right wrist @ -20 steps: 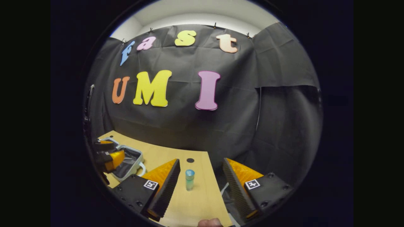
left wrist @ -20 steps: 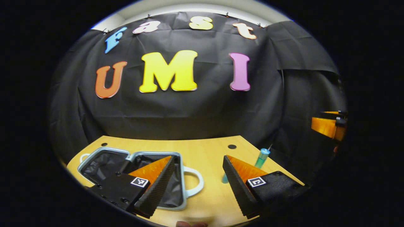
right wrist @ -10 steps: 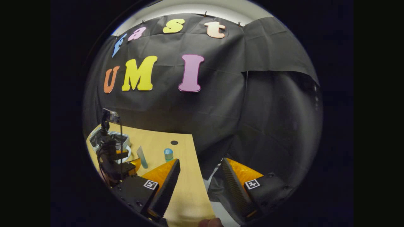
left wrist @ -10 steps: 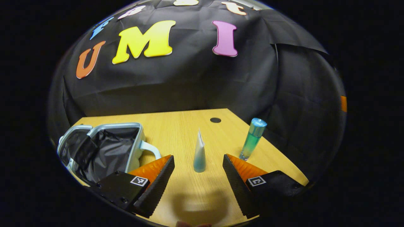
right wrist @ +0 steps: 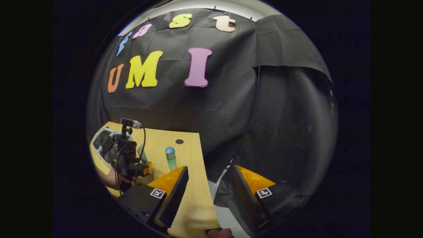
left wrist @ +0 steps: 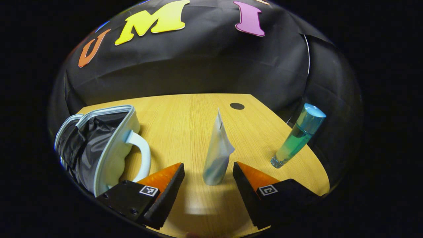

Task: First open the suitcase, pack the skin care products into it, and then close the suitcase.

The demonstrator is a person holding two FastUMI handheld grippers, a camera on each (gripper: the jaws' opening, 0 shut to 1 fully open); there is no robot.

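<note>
Left gripper view, left to right: open suitcase, left edge; left gripper, jaws spread, flanking the upright tube at centre; bottle, right. Right gripper, jaws spread, holding nothing.

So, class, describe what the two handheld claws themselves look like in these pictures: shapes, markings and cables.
Each claw, left and right, has two wedge-shaped fingers with ribbed inner faces, mounted on black blocks with visible screws. Every block carries a small square black-and-white marker. In the right gripper view, the left claw appears as a black body with a small camera on a stalk on top and a dark cable looping down from it.
</note>
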